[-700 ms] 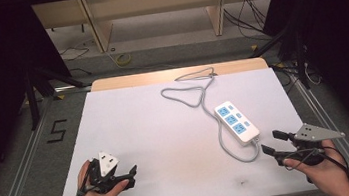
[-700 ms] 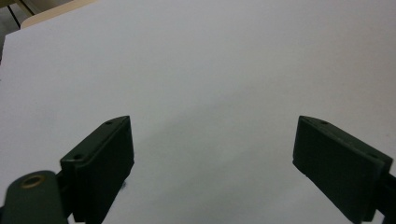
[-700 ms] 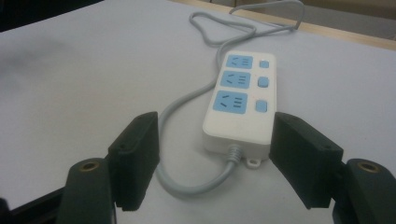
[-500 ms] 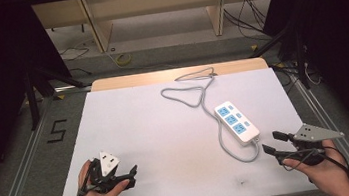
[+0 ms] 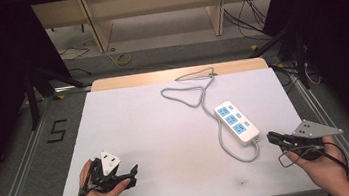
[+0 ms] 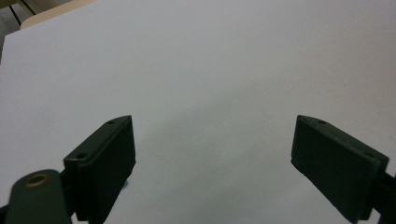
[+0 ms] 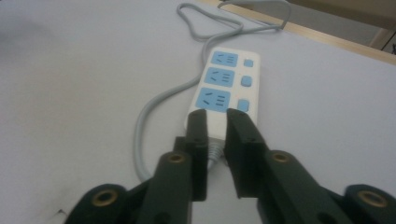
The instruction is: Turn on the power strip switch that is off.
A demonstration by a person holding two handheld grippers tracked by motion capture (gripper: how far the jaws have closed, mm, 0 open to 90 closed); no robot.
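Observation:
A white power strip (image 5: 236, 123) with blue sockets lies on the right half of the white table (image 5: 140, 122). Its grey cable (image 5: 187, 94) loops off toward the far edge. My right gripper (image 5: 272, 139) lies low just off the strip's near end, where the cable comes out. In the right gripper view its jaws (image 7: 217, 116) stand almost together with a thin gap, the power strip (image 7: 224, 88) and cable (image 7: 154, 107) lie beyond them, and nothing is pinched. My left gripper (image 5: 132, 176) rests near the front left edge, jaws wide apart (image 6: 215, 144) over bare table.
A wooden strip (image 5: 174, 74) borders the table's far edge. Beyond it stand shelf legs, with loose cables on the floor. Metal rails run along both sides of the table. A "5" mark (image 5: 57, 131) sits on the floor at left.

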